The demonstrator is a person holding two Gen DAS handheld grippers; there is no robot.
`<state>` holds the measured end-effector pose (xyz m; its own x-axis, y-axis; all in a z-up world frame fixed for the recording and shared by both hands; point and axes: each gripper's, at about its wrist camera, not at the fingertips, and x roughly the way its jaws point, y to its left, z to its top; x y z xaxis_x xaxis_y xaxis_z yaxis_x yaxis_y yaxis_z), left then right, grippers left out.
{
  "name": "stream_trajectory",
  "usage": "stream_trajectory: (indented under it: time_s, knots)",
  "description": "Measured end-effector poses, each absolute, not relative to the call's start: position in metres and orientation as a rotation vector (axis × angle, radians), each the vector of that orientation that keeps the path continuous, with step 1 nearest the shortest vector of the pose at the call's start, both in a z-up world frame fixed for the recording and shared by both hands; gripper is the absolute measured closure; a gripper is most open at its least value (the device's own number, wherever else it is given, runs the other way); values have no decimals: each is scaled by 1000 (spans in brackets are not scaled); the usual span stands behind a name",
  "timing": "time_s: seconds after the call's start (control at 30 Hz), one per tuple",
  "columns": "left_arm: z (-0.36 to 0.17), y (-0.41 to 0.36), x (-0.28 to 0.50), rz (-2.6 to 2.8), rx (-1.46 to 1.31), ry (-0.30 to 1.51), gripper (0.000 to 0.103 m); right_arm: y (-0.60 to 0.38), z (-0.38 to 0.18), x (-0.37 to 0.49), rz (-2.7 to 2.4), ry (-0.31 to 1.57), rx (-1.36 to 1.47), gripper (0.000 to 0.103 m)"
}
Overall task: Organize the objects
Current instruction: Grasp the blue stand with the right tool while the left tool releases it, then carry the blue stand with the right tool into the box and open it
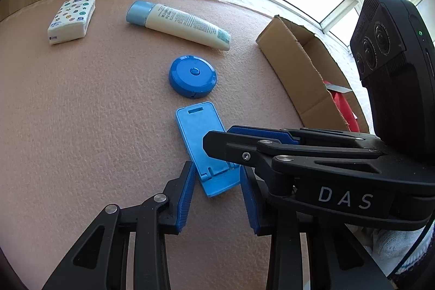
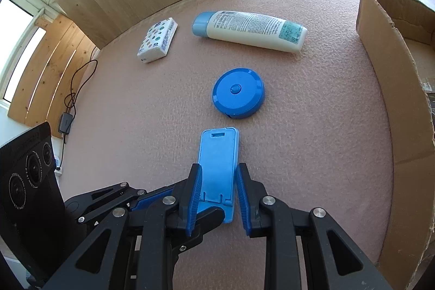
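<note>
Blue phone stand (image 2: 217,167) base hidden behind right gripper (image 2: 218,197)

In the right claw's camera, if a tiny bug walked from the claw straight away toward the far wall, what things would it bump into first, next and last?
Light blue flat plastic stand → round blue plastic disc → white lotion tube with a blue cap.

A pinkish textured mat (image 2: 141,110) carries five things — tissue pack (image 2: 157,40), lotion tube (image 2: 252,29), round blue tape measure (image 2: 238,93), light-blue phone stand (image 2: 217,167). The cardboard box (image 2: 380,89) (open-topped) sits at its right edge.
</note>
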<state>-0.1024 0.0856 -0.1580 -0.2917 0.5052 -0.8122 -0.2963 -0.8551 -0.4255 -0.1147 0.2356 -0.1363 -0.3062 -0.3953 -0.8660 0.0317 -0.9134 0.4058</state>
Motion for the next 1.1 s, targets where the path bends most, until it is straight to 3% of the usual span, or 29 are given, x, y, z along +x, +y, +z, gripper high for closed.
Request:
stream_trajectory:
  time_s: [0.5, 1.1]
  knots:
    - [-119, 117, -107, 2178, -1355, -231, 68, 273, -98, -98, -2403, -534, 1556, 80]
    - [-78, 229, -99, 2046, -1225, -108, 68, 377, -61, -60, -2600, -667, 1484, 80]
